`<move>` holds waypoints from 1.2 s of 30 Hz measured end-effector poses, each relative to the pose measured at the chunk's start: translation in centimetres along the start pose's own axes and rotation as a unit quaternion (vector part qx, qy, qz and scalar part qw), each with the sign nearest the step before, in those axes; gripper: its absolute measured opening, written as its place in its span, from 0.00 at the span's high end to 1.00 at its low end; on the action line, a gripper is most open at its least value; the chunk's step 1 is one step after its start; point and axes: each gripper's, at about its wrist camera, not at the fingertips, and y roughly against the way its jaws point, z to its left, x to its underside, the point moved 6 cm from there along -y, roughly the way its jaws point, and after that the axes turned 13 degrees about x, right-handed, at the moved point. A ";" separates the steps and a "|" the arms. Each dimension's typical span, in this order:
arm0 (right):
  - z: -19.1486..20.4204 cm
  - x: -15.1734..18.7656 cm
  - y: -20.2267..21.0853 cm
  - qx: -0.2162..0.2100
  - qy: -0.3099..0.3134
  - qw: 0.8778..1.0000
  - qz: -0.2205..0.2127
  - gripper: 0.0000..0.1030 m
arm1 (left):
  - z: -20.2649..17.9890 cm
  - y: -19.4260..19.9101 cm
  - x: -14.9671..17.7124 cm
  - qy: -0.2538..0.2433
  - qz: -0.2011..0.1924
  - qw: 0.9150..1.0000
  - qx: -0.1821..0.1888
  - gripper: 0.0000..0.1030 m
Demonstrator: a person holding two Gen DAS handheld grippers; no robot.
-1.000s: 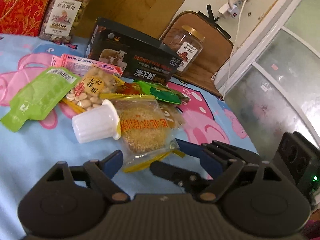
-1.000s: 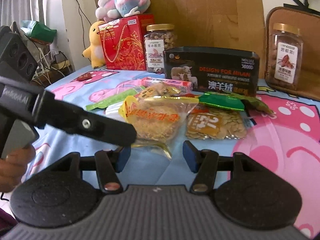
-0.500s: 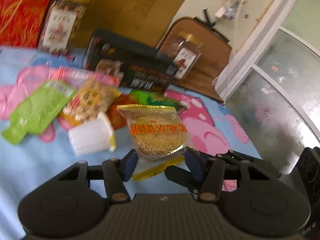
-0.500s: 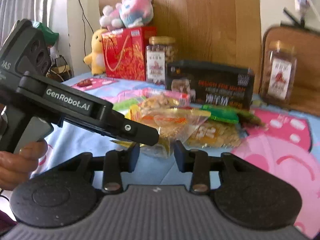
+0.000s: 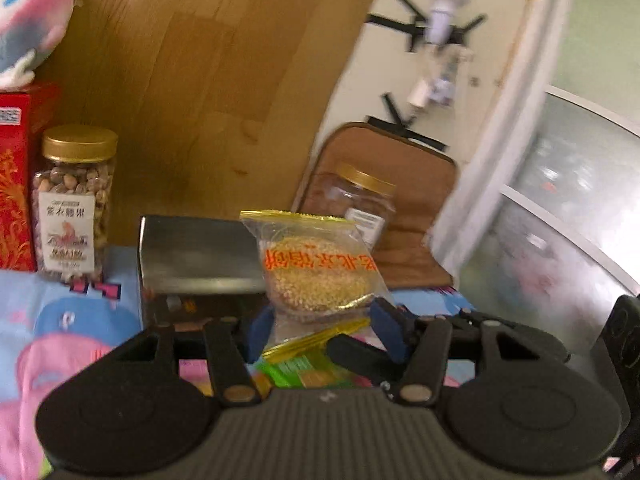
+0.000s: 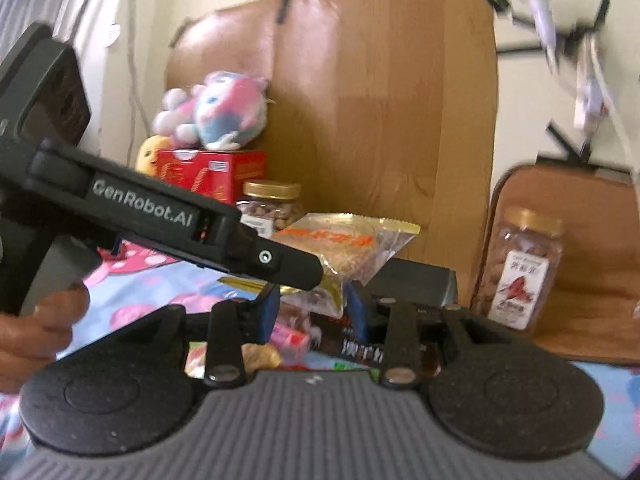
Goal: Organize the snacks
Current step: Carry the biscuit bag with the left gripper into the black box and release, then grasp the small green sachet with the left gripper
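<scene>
Together, both my grippers had hold of the sesame cake packet (image 5: 316,276), raised clear of the blue and pink tablecloth (image 5: 76,320). My left gripper (image 5: 320,330) pinched the packet's lower part between its blue pads. My right gripper (image 6: 310,308) clamped the packet's crinkled bottom end from the other side, its fingers drawn close on the plastic. The packet stood upright, orange lettering facing the left camera, gold seal strip on top. Behind it lay the black box (image 5: 196,252), with a gold-lidded nut jar (image 5: 72,208) to its left beside the red gift box (image 5: 16,184). A second nut jar (image 6: 520,268) stood against the brown cushion (image 6: 580,240).
</scene>
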 end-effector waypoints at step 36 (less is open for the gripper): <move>-6.0 9.6 0.3 -0.067 -0.234 0.953 0.179 0.54 | -1.7 -1.0 10.5 0.009 0.110 0.993 -0.051 0.41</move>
